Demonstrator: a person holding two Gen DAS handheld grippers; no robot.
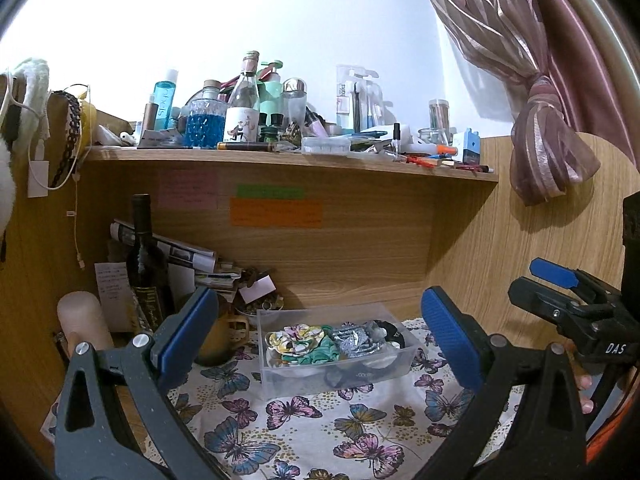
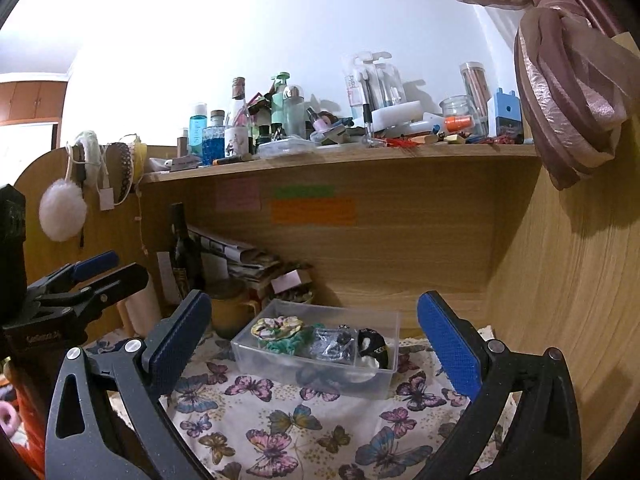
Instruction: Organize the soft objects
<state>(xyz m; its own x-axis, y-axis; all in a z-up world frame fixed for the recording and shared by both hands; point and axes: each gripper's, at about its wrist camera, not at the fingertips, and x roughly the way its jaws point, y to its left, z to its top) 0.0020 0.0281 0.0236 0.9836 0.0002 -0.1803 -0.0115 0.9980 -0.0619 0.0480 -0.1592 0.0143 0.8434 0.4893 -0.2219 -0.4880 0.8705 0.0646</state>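
A clear plastic box (image 1: 276,380) stands on the butterfly-print cloth (image 1: 304,432) under the shelf; it also shows in the right wrist view (image 2: 384,384). Inside lie soft hair scrunchies: a floral one (image 1: 290,338) (image 2: 276,326), a green one (image 1: 320,354) (image 2: 286,344), a silver one (image 1: 356,340) (image 2: 334,344) and a black one (image 1: 390,334) (image 2: 372,346). My left gripper (image 1: 320,328) is open and empty, held just in front of the box. My right gripper (image 2: 314,330) is open and empty, also facing the box. Each gripper shows at the other view's edge.
A dark wine bottle (image 1: 144,256), a cream candle (image 1: 82,320), a brown mug (image 1: 224,336) and stacked papers (image 1: 192,258) crowd the back left. The shelf (image 1: 280,160) above holds many bottles and clutter. A wooden side panel (image 2: 560,280) and knotted curtain (image 2: 568,108) stand on the right.
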